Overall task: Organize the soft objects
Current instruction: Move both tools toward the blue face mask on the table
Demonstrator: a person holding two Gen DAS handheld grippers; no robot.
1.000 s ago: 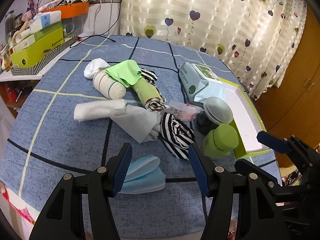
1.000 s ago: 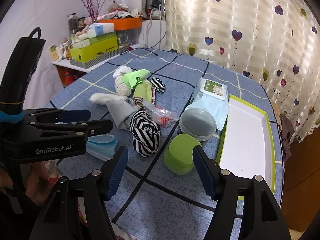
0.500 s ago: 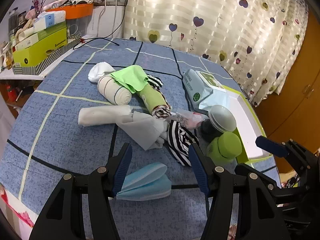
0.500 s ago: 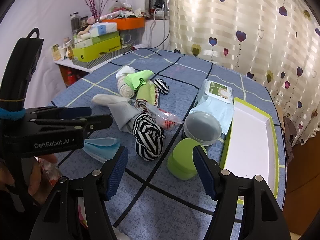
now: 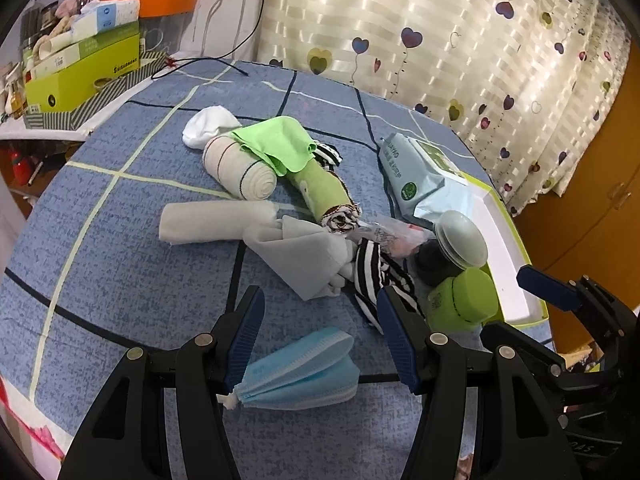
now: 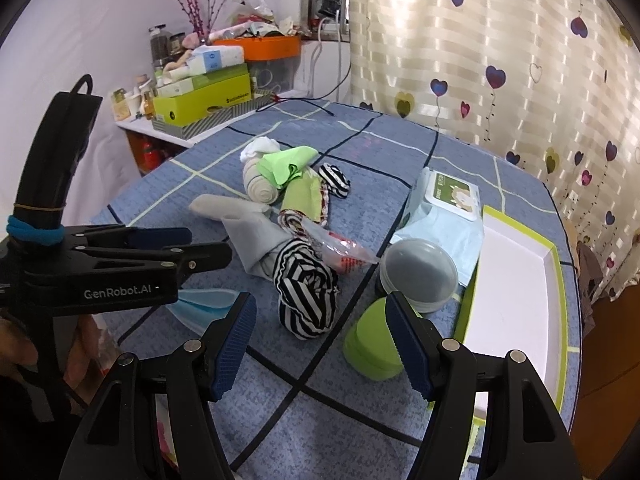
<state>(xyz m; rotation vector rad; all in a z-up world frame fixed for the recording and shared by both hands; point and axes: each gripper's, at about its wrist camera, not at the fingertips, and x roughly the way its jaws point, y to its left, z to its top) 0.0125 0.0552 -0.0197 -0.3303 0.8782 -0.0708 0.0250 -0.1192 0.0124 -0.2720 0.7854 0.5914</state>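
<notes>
Nothing looks sorted yet: the white tray with the lime-green rim lies bare, ahead and to the right of the right gripper, while the soft things lie in a loose heap on the blue checked tablecloth ahead of both tools. That heap holds a black-and-white striped sock bundle, a grey folded cloth, a cream rolled bandage with dark stripes, a lime-green cloth and a white balled sock. A light-blue pleated face mask lies apart from the heap, directly beneath the left gripper and between its blue pads. Both grippers are spread wide and hold nothing, so the whole job seems left to do. Compared with a second ago, the left gripper has pulled back and risen a little, so the mask shows fuller between its fingers; the right gripper has eased back slightly too, and no object has shifted.
</notes>
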